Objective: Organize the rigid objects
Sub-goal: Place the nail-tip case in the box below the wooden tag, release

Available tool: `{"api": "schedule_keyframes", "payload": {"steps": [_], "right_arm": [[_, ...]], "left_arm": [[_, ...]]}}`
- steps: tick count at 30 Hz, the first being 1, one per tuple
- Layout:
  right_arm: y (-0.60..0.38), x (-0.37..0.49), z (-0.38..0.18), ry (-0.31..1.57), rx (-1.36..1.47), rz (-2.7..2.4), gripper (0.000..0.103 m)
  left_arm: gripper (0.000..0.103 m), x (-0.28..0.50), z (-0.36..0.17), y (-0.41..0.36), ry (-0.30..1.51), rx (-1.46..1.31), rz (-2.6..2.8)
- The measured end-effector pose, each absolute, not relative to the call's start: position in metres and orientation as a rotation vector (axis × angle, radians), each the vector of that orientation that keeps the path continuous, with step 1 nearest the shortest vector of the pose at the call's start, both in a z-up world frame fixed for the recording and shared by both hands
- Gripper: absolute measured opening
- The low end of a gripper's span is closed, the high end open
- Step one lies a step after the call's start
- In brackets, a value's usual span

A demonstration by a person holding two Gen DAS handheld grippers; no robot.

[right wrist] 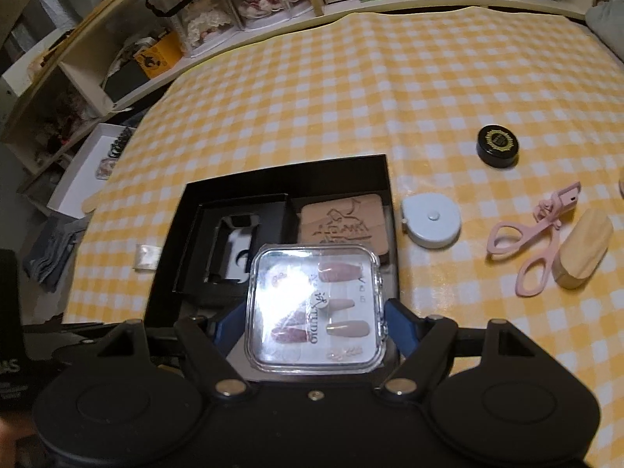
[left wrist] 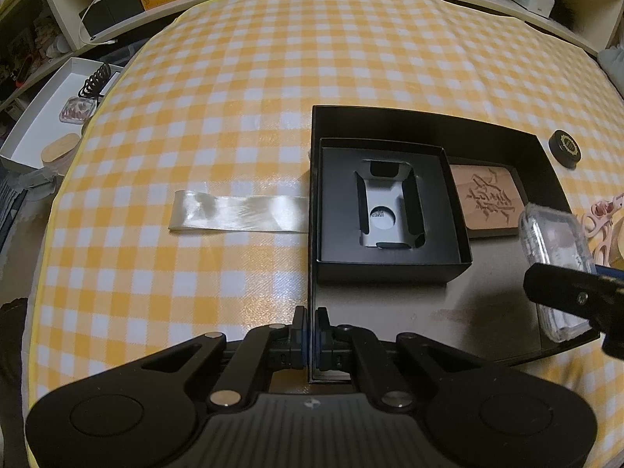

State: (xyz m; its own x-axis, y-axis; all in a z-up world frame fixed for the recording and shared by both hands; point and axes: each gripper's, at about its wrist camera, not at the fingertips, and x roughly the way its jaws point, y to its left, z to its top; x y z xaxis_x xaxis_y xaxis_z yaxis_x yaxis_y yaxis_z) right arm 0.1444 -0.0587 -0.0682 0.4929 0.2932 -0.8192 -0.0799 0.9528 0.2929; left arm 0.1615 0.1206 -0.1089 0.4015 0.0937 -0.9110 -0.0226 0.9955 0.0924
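Steadying: left gripper (left wrist: 311, 345) clenches the near wall of the black box (left wrist: 390, 115), lower centre, bracing it | Carrying: right gripper (right wrist: 315, 325) grasps the clear nail case (right wrist: 314, 308) above the box, centre frame, probably for placing inside

On my checked tablecloth (right wrist: 429, 89), the tally: one large black box (left wrist: 429, 312), with one smaller black insert box (left wrist: 390, 265) and one carved wooden plaque (left wrist: 489, 202) inside. I count one clear case (right wrist: 316, 308) of press-on nails (four nails readable through the lid, glare hides the rest). Loose on the cloth: one black round jar (right wrist: 497, 146), one blue tape measure (right wrist: 431, 220), one pink eyelash curler (right wrist: 534, 241), one wooden block (right wrist: 583, 247), one ribbon strip (left wrist: 238, 216). Off the table's edge, one white tray (left wrist: 43, 117).
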Motion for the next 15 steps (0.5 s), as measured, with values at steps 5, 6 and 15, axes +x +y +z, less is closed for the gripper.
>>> {"api": "schedule_keyframes", "payload": {"steps": [5, 6, 15], "right_arm": [[-0.0551, 0.1402, -0.0661, 1.008, 0.212, 0.2, 0.077], [-0.0534, 0.1392, -0.0656, 1.005, 0.203, 0.194, 0.077], [-0.0548, 0.1388, -0.0658, 1.019, 0.189, 0.18, 0.083]], "left_arm": [[0.004, 0.1618, -0.1091, 0.1203, 1.155, 0.069, 0.074], [0.004, 0.1614, -0.109, 0.1207, 1.155, 0.069, 0.074], [0.004, 0.1614, -0.1097, 0.1201, 1.158, 0.069, 0.073]]}}
